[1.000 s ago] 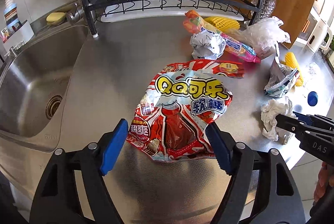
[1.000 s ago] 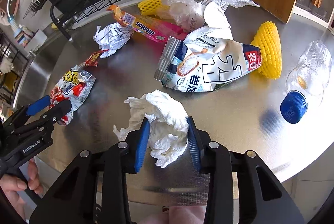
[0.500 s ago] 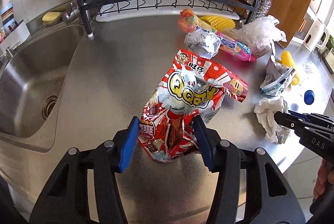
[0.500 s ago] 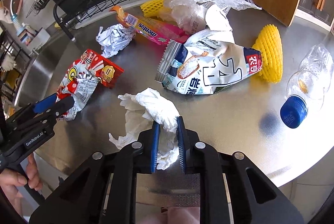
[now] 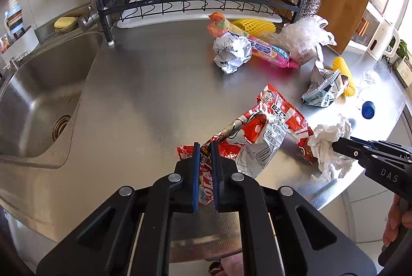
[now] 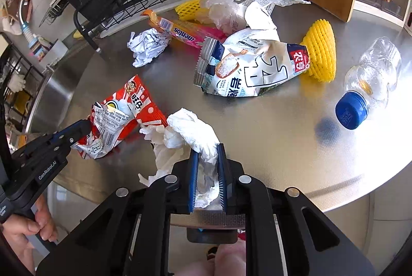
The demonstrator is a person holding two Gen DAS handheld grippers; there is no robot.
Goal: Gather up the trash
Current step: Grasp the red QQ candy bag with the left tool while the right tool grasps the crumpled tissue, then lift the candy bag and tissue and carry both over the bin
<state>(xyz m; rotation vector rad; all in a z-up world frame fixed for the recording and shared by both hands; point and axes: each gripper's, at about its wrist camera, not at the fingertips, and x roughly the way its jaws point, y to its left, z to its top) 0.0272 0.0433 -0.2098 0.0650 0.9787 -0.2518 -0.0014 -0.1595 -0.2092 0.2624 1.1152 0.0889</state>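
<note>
Both jaws pinching trash at the near table edge.
Left gripper (image 5: 205, 147) clamps the red candy wrapper (image 5: 260, 137), frame centre; right gripper (image 6: 207, 147) clamps the crumpled tissue (image 6: 190, 131), lower centre. Best lifted straight up before carrying off. Steel table (image 5: 144, 95) open at left toward the sink (image 5: 38, 95); clutter fills upper right.
</note>
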